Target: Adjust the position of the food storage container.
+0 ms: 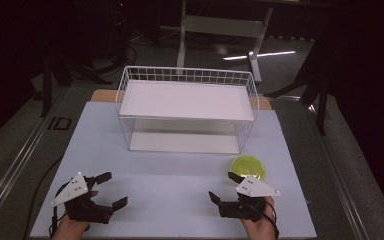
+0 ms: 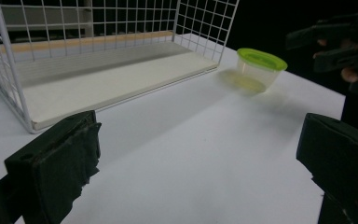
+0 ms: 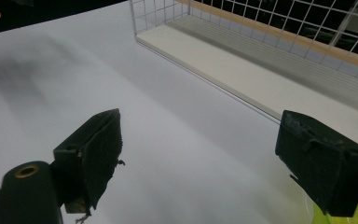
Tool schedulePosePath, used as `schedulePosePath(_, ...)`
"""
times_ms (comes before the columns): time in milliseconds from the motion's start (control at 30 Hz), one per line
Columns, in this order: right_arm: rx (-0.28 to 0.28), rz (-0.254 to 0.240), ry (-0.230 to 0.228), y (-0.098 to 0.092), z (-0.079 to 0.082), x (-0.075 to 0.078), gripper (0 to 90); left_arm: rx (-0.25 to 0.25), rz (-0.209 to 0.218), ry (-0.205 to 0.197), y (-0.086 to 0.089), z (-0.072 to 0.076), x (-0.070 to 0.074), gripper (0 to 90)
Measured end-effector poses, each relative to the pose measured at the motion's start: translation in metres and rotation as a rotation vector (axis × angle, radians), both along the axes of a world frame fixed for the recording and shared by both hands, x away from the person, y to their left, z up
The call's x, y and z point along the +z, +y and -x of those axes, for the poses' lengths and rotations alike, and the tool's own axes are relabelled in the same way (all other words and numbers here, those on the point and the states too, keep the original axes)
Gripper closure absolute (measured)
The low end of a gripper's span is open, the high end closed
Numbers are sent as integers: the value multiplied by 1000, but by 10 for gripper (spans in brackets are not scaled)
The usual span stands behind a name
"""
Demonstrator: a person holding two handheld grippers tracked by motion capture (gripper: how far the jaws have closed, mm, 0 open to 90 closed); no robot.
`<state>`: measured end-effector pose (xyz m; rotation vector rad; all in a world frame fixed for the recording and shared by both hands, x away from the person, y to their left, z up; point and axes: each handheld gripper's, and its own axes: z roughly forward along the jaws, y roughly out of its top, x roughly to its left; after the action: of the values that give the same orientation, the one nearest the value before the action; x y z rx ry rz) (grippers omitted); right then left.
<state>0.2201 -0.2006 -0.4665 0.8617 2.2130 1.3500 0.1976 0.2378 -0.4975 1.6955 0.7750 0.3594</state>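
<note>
Green-lidded tub [image 1: 248, 168] stands just beyond right gripper [image 1: 222, 189], off its outer jaw; left gripper [image 1: 112, 189] well apart. Both sets of jaws spread, nothing held.

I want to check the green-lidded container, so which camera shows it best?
The left gripper view: the container shows whole from the side, lid on. The high view gives its lid from above; the right gripper view catches a green sliver.
</note>
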Motion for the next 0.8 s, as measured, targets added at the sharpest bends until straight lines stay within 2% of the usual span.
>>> schedulePosePath(133,8,3,-15,2,3,4,146,-13,4,-8,-2,1,-1,4)
schedulePosePath(167,17,-3,-36,2,6,9,146,-13,1,-9,-2,1,0,4)
schedulePosePath(233,15,-1,-50,2,7,12,146,-16,-1,-12,-2,1,0,4)
schedulePosePath(267,13,-26,-55,1,8,17,146,-17,-2,-13,-2,1,0,4)
schedulePosePath(333,10,-35,-56,1,7,20,146,-17,-3,-16,-2,1,0,4)
schedulePosePath(567,11,-15,-95,-2,1,33,137,-16,2,-20,-3,1,0,4)
schedulePosePath(633,1,5,-123,-5,-4,38,129,-19,-1,-21,-4,1,0,4)
schedulePosePath(733,-15,7,-121,-9,-9,41,129,-23,-4,-19,-5,1,-1,4)
schedulePosePath(767,-33,-5,-95,-14,-13,44,120,-24,-2,-19,-5,1,-1,4)
schedulePosePath(800,-33,-5,-95,-14,-13,44,120,-26,-1,-19,-5,1,0,4)
